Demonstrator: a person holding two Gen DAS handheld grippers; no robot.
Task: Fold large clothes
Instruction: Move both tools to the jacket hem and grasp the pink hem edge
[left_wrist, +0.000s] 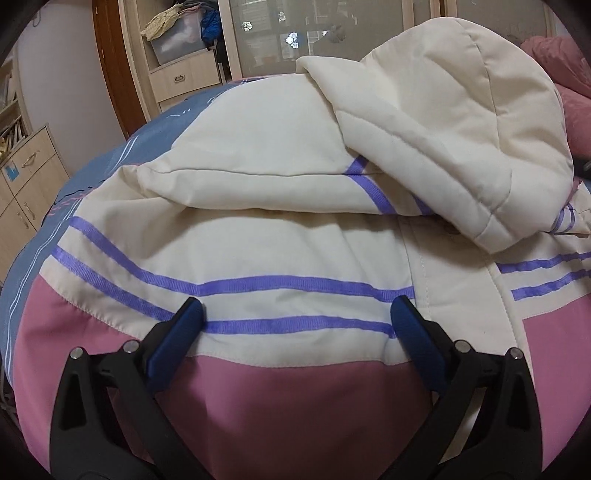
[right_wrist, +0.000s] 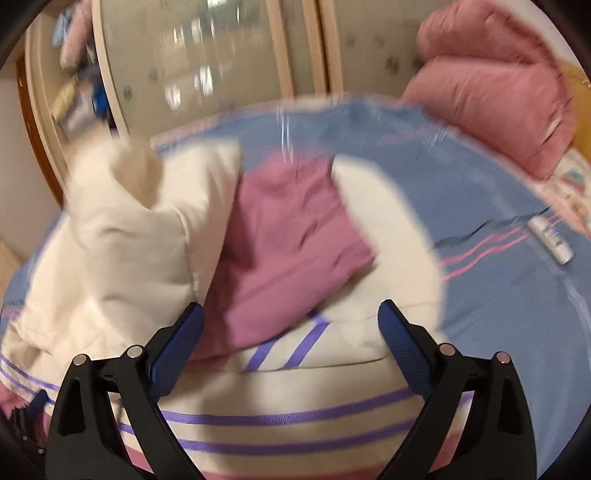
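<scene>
- Behind the bed (left_wrist: 110, 162) in the left wrist view stood pale cabinets with glass doors (left_wrist: 332, 33), and a clear storage box (left_wrist: 177, 40) sat on a shelf at the upper left.
- On the blue bedspread lay the jacket (left_wrist: 280, 251), cream above and pink below, with two purple stripes (left_wrist: 258, 286) across its body.
- Its hood (left_wrist: 454, 122) lay turned down over the upper right part of the jacket, and one sleeve (left_wrist: 258, 173) was folded across the chest.
- The left gripper (left_wrist: 297, 314) hung just over the stripes with its blue fingers (left_wrist: 192, 314) spread wide and nothing between them; whether they touched the cloth I cannot tell.
- Beyond the bed in the right wrist view, which was blurred, the same glass doors (right_wrist: 221, 74) showed, and pink pillows (right_wrist: 491, 92) were piled at the far right corner of the bed.
- The jacket (right_wrist: 258, 398) covered the near left part of the blue bedspread (right_wrist: 517, 314), with a pink part (right_wrist: 288, 236) lying between two cream parts.
- A small white bottle (right_wrist: 550, 240) lay on the bedspread near the right edge, well apart from the jacket.
- The right gripper (right_wrist: 291, 317) was also wide apart and empty, above the cream cloth near the purple stripes (right_wrist: 288, 349).
</scene>
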